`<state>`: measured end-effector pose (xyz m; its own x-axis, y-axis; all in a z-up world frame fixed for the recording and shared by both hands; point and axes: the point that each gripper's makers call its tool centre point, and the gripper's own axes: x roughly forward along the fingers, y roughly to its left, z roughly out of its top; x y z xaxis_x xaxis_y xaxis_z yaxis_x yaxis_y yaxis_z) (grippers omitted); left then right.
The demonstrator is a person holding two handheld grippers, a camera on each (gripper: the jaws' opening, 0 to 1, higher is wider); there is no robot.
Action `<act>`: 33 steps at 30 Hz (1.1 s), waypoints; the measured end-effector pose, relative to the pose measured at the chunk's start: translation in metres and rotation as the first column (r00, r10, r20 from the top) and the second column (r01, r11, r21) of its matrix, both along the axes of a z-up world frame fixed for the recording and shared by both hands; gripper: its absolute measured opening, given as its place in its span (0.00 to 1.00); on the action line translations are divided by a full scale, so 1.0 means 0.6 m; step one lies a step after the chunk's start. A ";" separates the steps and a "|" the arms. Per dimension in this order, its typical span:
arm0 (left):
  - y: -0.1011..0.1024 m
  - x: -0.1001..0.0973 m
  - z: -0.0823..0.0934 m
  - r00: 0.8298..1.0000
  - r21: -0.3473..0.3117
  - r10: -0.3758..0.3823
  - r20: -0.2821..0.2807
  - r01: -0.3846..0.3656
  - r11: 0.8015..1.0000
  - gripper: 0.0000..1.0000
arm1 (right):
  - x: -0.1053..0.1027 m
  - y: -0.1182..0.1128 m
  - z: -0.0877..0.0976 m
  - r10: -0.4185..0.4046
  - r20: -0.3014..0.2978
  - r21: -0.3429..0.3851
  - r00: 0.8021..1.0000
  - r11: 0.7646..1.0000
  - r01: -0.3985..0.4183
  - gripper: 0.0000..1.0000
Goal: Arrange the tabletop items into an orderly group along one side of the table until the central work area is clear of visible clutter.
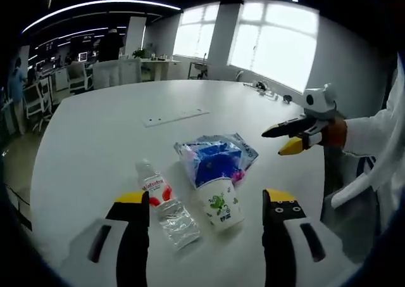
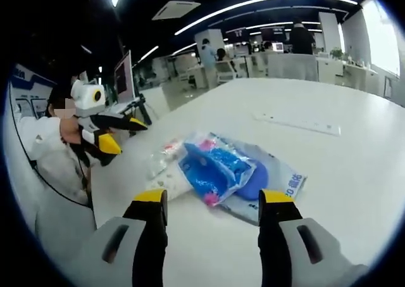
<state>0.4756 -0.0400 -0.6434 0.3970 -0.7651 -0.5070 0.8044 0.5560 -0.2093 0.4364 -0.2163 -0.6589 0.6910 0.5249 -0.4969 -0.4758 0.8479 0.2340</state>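
Both my tongs, left (image 1: 207, 201) and right (image 2: 214, 200), hang spread and empty above the bottle (image 1: 167, 206), cup (image 1: 219, 203) and blue bags (image 2: 218, 167).

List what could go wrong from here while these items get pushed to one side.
1. The water bottle lies on its side on the white table; a nudge may roll it away.
2. The paper cup stands against the blue plastic bags; dragging the bags could tip it.
3. Both grippers are open and close in on the same cluster, left gripper and right gripper, so they might collide.
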 end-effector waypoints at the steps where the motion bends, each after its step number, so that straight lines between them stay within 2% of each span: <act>1: -0.002 0.002 -0.001 1.000 0.001 -0.001 0.000 0.001 1.000 0.73 | 0.003 0.000 -0.002 -0.005 -0.001 -0.001 1.000 1.000 0.005 0.55; 14: -0.044 0.032 -0.014 1.000 0.002 -0.023 0.013 0.023 1.000 0.65 | 0.030 0.009 -0.027 -0.039 -0.020 -0.011 0.999 0.999 0.039 0.44; 33: -0.100 0.067 -0.046 0.995 0.076 -0.074 0.064 0.069 0.995 0.50 | 0.053 0.005 -0.071 -0.112 -0.073 -0.022 0.991 0.994 0.111 0.35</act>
<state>0.5159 -0.1002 -0.6710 0.3775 -0.7546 -0.5367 0.8535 0.5084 -0.1144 0.4682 -0.2131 -0.7015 0.7055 0.4371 -0.5579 -0.3598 0.8991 0.2494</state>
